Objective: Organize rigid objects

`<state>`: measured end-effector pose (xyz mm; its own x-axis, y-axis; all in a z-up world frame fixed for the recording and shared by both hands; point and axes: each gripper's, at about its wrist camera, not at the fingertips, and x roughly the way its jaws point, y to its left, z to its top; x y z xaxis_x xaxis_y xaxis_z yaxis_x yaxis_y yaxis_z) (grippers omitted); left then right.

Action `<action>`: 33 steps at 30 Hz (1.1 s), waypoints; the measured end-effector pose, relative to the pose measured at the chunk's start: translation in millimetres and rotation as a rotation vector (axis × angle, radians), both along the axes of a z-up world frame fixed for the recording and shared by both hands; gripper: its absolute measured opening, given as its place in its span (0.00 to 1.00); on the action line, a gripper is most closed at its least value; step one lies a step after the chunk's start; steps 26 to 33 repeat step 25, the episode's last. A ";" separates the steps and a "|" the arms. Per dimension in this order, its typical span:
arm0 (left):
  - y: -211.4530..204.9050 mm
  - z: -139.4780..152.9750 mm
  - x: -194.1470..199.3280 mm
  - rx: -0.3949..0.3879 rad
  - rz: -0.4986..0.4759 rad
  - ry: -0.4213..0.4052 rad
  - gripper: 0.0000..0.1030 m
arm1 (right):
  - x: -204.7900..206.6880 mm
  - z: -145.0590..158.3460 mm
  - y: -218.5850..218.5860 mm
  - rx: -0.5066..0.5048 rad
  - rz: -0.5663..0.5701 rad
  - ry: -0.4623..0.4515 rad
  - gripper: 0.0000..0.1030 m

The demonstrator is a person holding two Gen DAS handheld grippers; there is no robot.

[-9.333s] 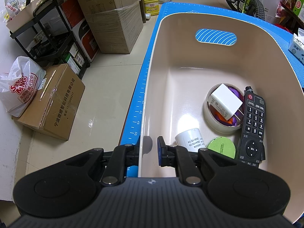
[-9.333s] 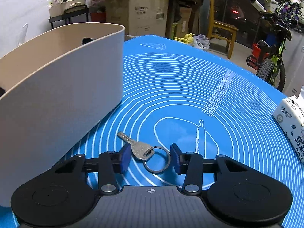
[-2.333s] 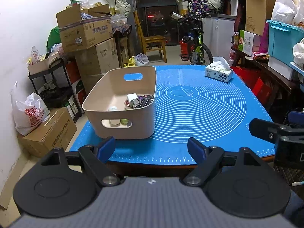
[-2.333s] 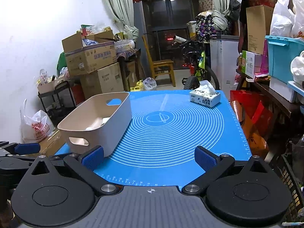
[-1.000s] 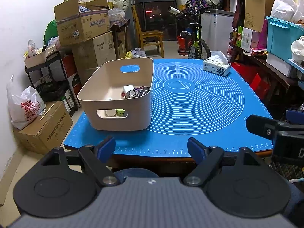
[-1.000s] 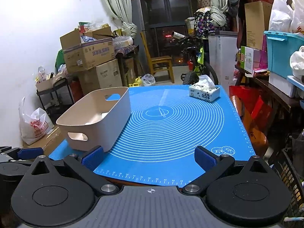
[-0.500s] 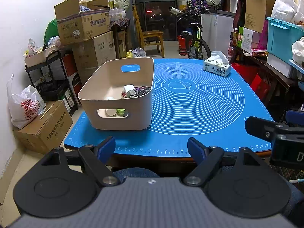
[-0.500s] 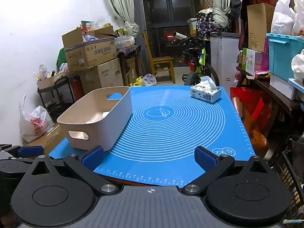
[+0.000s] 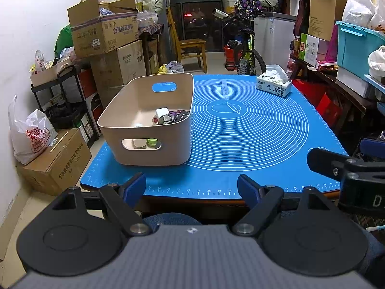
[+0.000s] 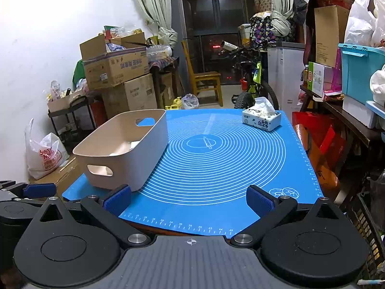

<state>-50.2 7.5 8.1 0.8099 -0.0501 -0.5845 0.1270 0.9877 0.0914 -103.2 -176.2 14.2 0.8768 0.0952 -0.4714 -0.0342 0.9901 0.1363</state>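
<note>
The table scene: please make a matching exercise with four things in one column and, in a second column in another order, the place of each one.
Things:
1. beige bin
2. tissue box
3. remote control
4. left gripper

Places:
A. inside the bin
B. far right corner of the blue mat
C. left side of the mat
D. before the near table edge, open and empty

Right pairs: 1-C, 2-B, 3-A, 4-D
</note>
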 end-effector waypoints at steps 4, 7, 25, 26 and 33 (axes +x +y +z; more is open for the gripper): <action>-0.2 0.1 -0.4 -0.001 0.001 0.000 0.81 | 0.5 0.2 0.4 0.000 0.001 0.000 0.98; -0.2 0.2 -0.3 -0.001 0.001 0.000 0.81 | 0.6 0.1 0.3 -0.001 0.001 0.000 0.98; -2.4 -2.0 0.2 -0.001 -0.003 0.001 0.81 | 0.9 -0.4 -2.8 -0.007 0.011 0.005 0.98; -2.4 -2.0 0.2 -0.001 -0.003 0.001 0.81 | 0.9 -0.4 -2.8 -0.007 0.011 0.005 0.98; -2.4 -2.0 0.2 -0.001 -0.003 0.001 0.81 | 0.9 -0.4 -2.8 -0.007 0.011 0.005 0.98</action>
